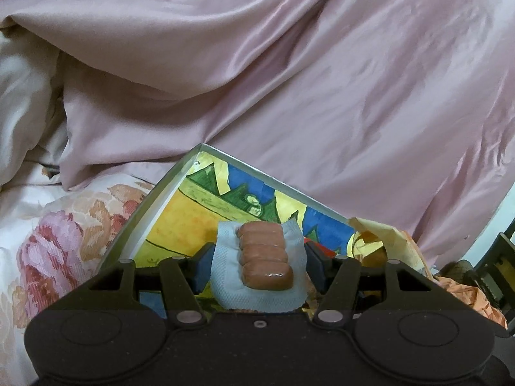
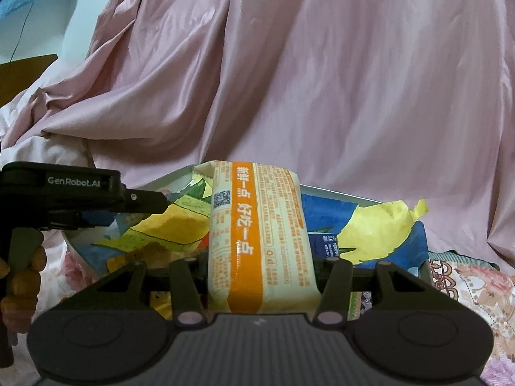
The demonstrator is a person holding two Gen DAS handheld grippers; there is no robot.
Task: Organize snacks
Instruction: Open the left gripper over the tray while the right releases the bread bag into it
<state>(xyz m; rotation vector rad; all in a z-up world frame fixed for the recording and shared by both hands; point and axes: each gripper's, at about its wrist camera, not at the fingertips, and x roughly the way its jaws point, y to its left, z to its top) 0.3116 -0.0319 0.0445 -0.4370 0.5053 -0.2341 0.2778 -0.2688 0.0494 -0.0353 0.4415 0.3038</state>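
Note:
My left gripper (image 1: 257, 257) is shut on a pack of small brown sausages (image 1: 265, 254) in clear and white wrapping, held just above a box (image 1: 173, 177) with a bright yellow, blue and green picture inside. My right gripper (image 2: 260, 267) is shut on a cream and orange snack packet (image 2: 257, 231), held upright over the same box (image 2: 338, 194). The left gripper's body (image 2: 80, 189) shows at the left of the right wrist view, reaching over the box.
The box sits on a bed with a floral sheet (image 1: 48, 241) and a heaped pink satin quilt (image 1: 289, 80) behind it. Crumpled cream and orange wrappers (image 1: 386, 238) lie at the box's right side. A yellow and blue packet (image 2: 379, 225) lies in the box.

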